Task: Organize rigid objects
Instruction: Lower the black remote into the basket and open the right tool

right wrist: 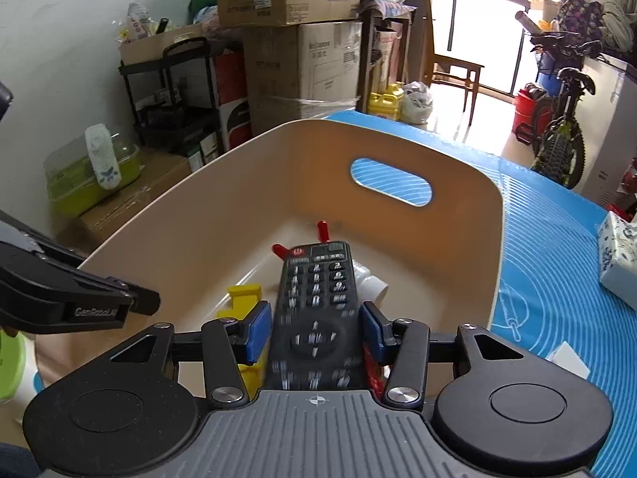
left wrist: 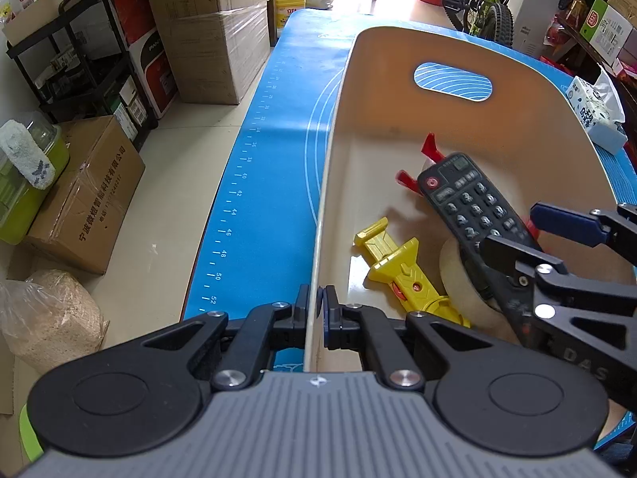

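Boxes crowded behind the blue bench [left wrist: 254, 183]. Left tongs [left wrist: 314, 302] pinched the beige bin [left wrist: 398, 119] rim; right tongs [right wrist: 314, 330], half-open, loosely straddled a remote [right wrist: 318, 290] over binned toys. Sorting seemed nearly finished.

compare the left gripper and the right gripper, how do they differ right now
The left gripper is shut on the beige bin's thin side wall; the right gripper is spread wider, straddling the black remote, with slim gaps showing beside its pads. The left sits at the rim, one finger inside and one outside; the right reaches down into the bin, above the yellow toy. Both have blue pads on black fingers.
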Available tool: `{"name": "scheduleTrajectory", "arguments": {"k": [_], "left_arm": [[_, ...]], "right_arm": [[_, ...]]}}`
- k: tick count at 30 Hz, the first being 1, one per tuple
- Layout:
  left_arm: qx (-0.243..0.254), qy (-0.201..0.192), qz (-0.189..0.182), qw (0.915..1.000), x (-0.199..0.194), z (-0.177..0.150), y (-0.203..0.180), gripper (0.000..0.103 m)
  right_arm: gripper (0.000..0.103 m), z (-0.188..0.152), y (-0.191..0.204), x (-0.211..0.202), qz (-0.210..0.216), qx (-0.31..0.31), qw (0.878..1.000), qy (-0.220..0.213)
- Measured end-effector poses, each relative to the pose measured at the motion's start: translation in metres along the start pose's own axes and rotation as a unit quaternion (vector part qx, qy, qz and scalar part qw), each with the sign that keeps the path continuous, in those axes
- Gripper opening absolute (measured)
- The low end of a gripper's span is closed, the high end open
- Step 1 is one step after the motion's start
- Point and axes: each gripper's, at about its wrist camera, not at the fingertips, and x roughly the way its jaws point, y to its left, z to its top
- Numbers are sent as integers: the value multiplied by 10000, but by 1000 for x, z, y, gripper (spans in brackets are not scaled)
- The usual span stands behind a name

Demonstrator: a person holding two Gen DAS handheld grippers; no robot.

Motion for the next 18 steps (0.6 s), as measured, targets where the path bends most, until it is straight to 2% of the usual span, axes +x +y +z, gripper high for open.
{"name": "scheduleTrajectory", "arguments": {"k": [3, 5, 9, 11, 18], "left_arm": [[11, 0, 7, 10000, 0, 0, 0, 6], [11, -1, 3, 10000, 1, 0, 1, 6], [8, -3, 4, 10000, 0, -1, 0, 6], [13, -4, 12, 10000, 0, -1, 0, 6], [23, -4, 24, 10000, 0, -1, -1, 6]], "right_arm": [[65, 1, -7, -6, 80, 112, 9999, -62], [73, 1, -13, -11, 104, 242, 9996, -140], [80, 2, -28, -24, 195, 603, 9974, -342], [86, 2, -36, -31, 141, 751, 9960, -466], [95, 5, -63, -50, -115, 970, 9923, -760]]}}
